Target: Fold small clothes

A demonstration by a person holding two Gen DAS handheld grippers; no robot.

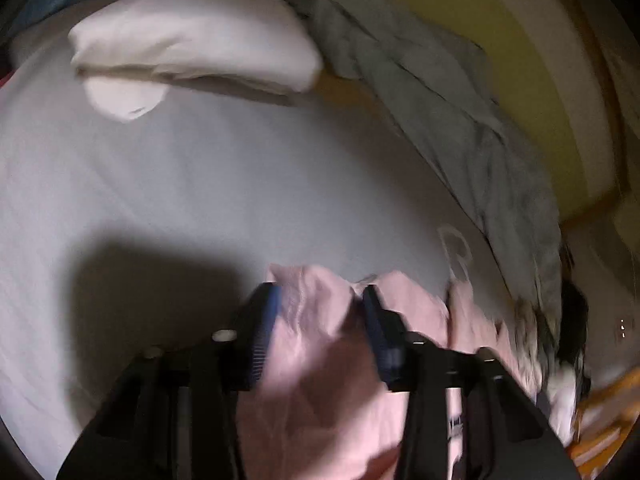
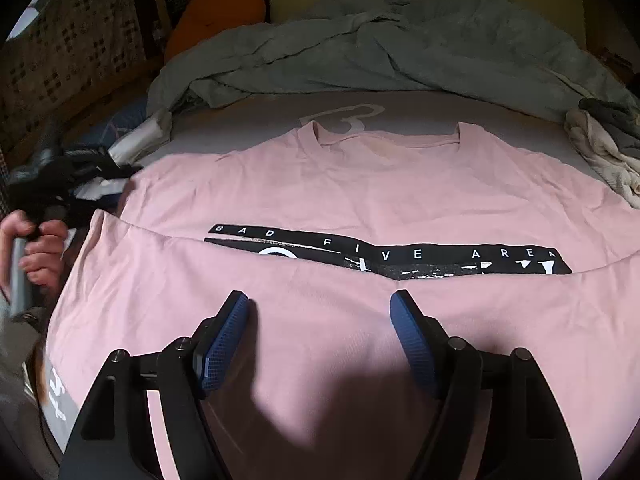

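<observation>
Two claws work one pink cotton T-shirt (image 2: pixel 360 184) on the bed (image 2: pixel 248 120): left claw (image 1: pixel 320 300) pinches its left-edge fabric for folding; right claw (image 2: pixel 320 304) hovers released above the folded hem.

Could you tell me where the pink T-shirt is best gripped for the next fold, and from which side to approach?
Probably the folded-up hem edge of the pink T-shirt, where it crosses the black printed band. That doubled edge lies flat and straight, just ahead of the open right tool, so come from the near side, low, with one finger slid under the edge.
</observation>
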